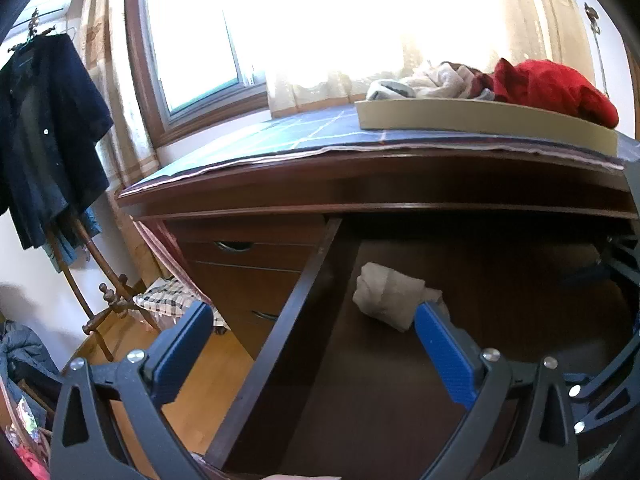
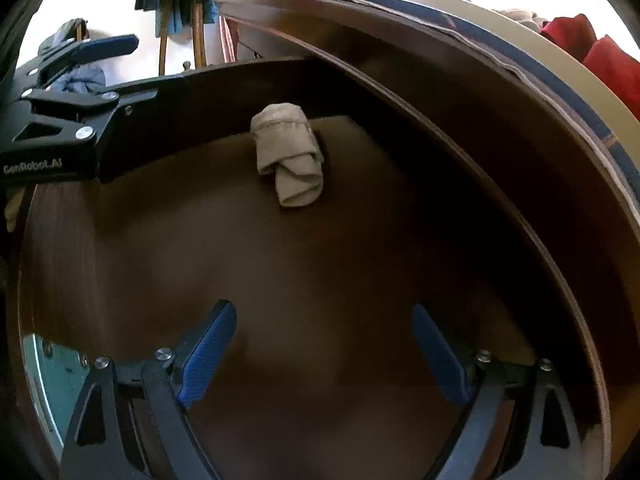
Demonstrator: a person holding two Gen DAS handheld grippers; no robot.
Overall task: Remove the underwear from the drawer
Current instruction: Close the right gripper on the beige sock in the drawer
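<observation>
Beige, rolled tight: the underwear point(image 2: 289, 154) lies alone on the dark wood floor of the open drawer point(image 1: 304, 300), toward its far left corner. Your right gripper point(image 2: 324, 344) points down into the drawer with its blue pads spread wide and nothing between them; the roll sits well beyond the fingertips, slightly left of the gap's centre line, not touching either pad. Your left gripper point(image 1: 314, 344) is also spread wide and holds nothing; its jaws straddle the drawer's left wall, and the roll lies just past its right pad point(image 1: 444, 356), which covers the roll's near right corner. On the desk top point(image 1: 280, 136) above, a tray point(image 1: 480, 118) holds red and pale cloth. The drawer's right end is in deep shadow, the near part is blurred, and glare washes out the window point(image 1: 208, 40).
</observation>
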